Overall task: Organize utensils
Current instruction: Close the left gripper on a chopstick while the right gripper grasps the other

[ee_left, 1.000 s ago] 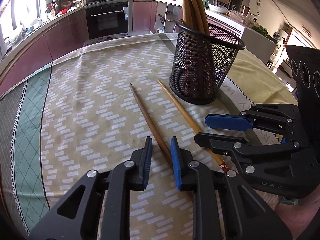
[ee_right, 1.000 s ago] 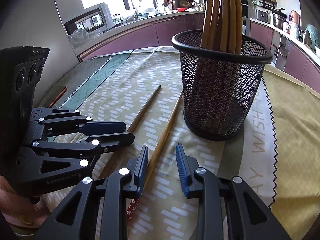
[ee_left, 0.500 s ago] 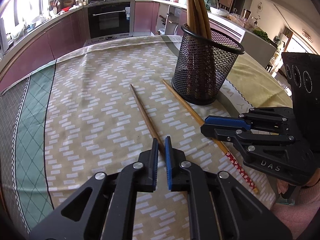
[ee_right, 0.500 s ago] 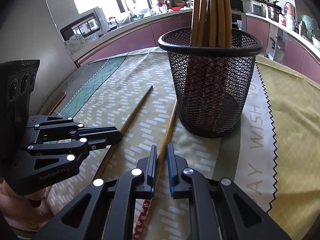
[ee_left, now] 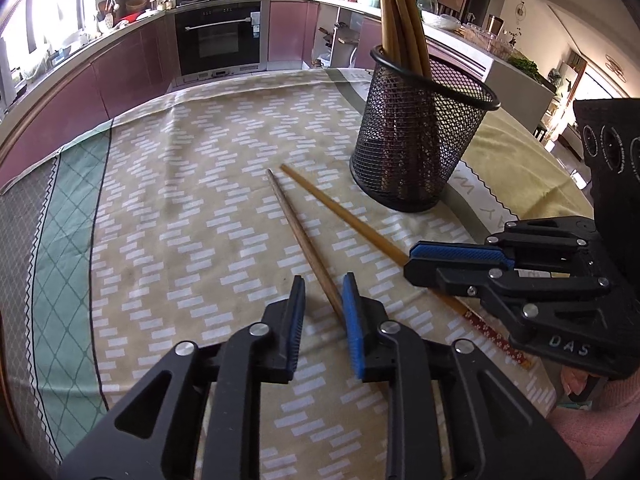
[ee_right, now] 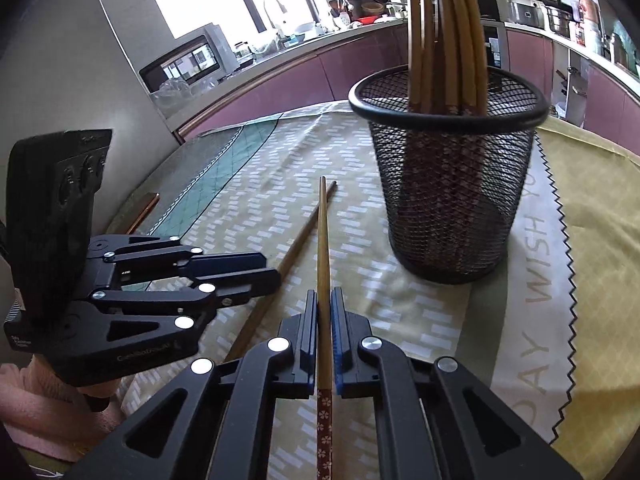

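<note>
Several chopsticks in mesh cup | right gripper clamps light chopstick | left gripper opening — dark chopstick between.

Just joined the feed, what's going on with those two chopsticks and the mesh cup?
A person with a handheld gripper in each hand is tidying chopsticks into the black mesh holder, which already has several standing in it. The right gripper is shut on the lighter chopstick. The left gripper straddles the darker chopstick, which lies on the tablecloth; its jaws are opening, with one blue pad at the stick and a gap on the other side.
</note>
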`<state>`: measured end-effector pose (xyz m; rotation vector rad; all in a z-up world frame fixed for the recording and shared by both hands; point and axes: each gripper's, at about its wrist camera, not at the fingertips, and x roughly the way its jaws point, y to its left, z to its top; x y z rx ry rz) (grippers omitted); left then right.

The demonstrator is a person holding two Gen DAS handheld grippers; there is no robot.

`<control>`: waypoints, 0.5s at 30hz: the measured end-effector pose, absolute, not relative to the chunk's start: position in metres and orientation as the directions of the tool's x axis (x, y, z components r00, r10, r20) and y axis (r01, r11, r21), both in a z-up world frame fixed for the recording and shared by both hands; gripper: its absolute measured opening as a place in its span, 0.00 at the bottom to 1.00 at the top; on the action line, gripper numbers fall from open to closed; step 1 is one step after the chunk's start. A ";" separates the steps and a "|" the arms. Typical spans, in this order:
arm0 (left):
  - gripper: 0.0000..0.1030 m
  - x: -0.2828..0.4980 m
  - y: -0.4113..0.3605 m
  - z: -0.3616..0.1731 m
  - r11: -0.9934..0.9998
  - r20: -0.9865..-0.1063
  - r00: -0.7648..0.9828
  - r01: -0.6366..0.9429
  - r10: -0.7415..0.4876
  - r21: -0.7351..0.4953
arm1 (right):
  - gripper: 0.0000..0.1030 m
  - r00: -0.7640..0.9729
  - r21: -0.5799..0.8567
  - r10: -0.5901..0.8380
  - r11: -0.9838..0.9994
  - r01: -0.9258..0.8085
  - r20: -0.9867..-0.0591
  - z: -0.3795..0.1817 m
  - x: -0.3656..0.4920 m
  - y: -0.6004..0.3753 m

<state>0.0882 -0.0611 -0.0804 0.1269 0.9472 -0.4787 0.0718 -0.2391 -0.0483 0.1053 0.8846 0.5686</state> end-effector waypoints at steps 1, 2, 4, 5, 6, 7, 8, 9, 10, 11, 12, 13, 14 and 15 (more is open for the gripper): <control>0.24 0.089 -0.063 -0.082 0.886 -0.807 0.485 0.452 -0.338 -0.100 | 0.05 0.495 0.310 0.511 0.846 -0.434 -0.703 -0.048 0.072 -0.237; 0.23 0.089 -0.065 -0.082 0.886 -0.807 0.488 0.456 -0.333 -0.090 | 0.06 0.493 0.306 0.510 0.845 -0.438 -0.705 -0.048 0.073 -0.236; 0.19 0.089 -0.069 -0.082 0.886 -0.807 0.495 0.457 -0.322 -0.074 | 0.05 0.489 0.301 0.509 0.845 -0.442 -0.709 -0.048 0.076 -0.236; 0.15 0.090 -0.069 -0.082 0.886 -0.808 0.493 0.457 -0.324 -0.077 | 0.05 0.487 0.296 0.506 0.845 -0.445 -0.712 -0.049 0.077 -0.236; 0.15 0.090 -0.069 -0.082 0.887 -0.808 0.493 0.455 -0.324 -0.079 | 0.06 0.485 0.293 0.504 0.845 -0.447 -0.715 -0.049 0.078 -0.236; 0.15 0.090 -0.069 -0.082 0.887 -0.807 0.494 0.454 -0.323 -0.077 | 0.05 0.482 0.289 0.501 0.846 -0.447 -0.719 -0.050 0.079 -0.235; 0.15 0.089 -0.069 -0.082 0.888 -0.806 0.496 0.454 -0.322 -0.075 | 0.05 0.479 0.286 0.499 0.846 -0.449 -0.723 -0.051 0.081 -0.234; 0.14 0.089 -0.070 -0.083 0.889 -0.806 0.498 0.452 -0.320 -0.073 | 0.06 0.476 0.281 0.494 0.848 -0.450 -0.727 -0.051 0.082 -0.233; 0.14 0.088 -0.070 -0.082 0.890 -0.805 0.502 0.452 -0.315 -0.067 | 0.06 0.472 0.277 0.490 0.848 -0.451 -0.732 -0.053 0.083 -0.232; 0.13 0.088 -0.070 -0.082 0.890 -0.805 0.505 0.452 -0.312 -0.062 | 0.06 0.468 0.277 0.490 0.848 -0.453 -0.736 -0.053 0.084 -0.230; 0.12 0.087 -0.070 -0.082 0.891 -0.805 0.507 0.451 -0.310 -0.059 | 0.06 0.466 0.274 0.487 0.848 -0.454 -0.738 -0.053 0.085 -0.229; 0.12 0.086 -0.070 -0.082 0.890 -0.805 0.507 0.452 -0.309 -0.057 | 0.06 0.466 0.267 0.483 0.849 -0.455 -0.741 -0.053 0.085 -0.229; 0.12 0.086 -0.069 -0.081 0.889 -0.806 0.505 0.454 -0.310 -0.057 | 0.06 0.467 0.259 0.478 0.850 -0.458 -0.744 -0.053 0.085 -0.227; 0.12 0.086 -0.069 -0.081 0.888 -0.807 0.503 0.456 -0.310 -0.057 | 0.06 0.468 0.251 0.473 0.852 -0.460 -0.746 -0.053 0.085 -0.226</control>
